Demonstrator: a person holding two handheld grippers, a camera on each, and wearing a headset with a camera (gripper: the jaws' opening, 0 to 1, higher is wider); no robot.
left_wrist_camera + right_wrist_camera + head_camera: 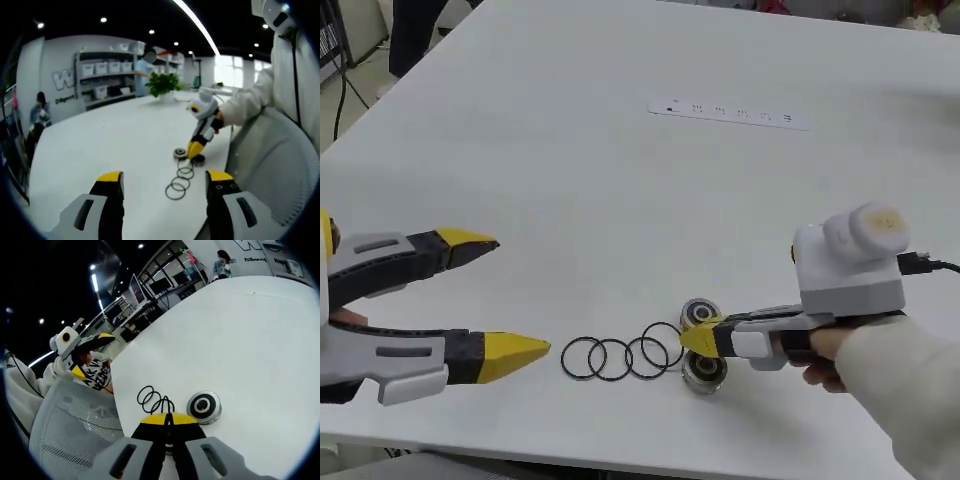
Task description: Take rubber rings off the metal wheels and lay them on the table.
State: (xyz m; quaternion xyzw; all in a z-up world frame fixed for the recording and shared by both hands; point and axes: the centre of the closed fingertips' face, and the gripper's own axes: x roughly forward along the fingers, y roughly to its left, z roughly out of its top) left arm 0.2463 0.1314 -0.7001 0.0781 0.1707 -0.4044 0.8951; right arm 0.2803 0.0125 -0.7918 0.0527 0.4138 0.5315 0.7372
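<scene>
- Rubber rings (pixel 628 358): I count four, all thin and black. They lie flat in a short overlapping row on the table (pixel 620 190), close to its near edge.
- Metal wheels (pixel 701 313): two of them, sitting at the right-hand end of the ring row, one a bit further back than the other.
- Right gripper (pixel 692 340): the fingers are pressed together, and the yellow tips poke in between the two wheels, right at the edge of the last ring. Can't tell whether they're actually pinching it.
- Left gripper (pixel 505 295): the fingers are spread wide with nothing in them, off to the left of the rings.
- One white power strip (pixel 728 113) lies well back on the table.
- The table is big, plain and white.
- The left gripper view shows the room: shelving (pixel 102 82) with white bins, one leafy plant (pixel 162 82), a long ceiling light strip (pixel 195 25), a seated person (pixel 39 112) far off, and a grey mesh chair (pixel 270 170) beside the table.
</scene>
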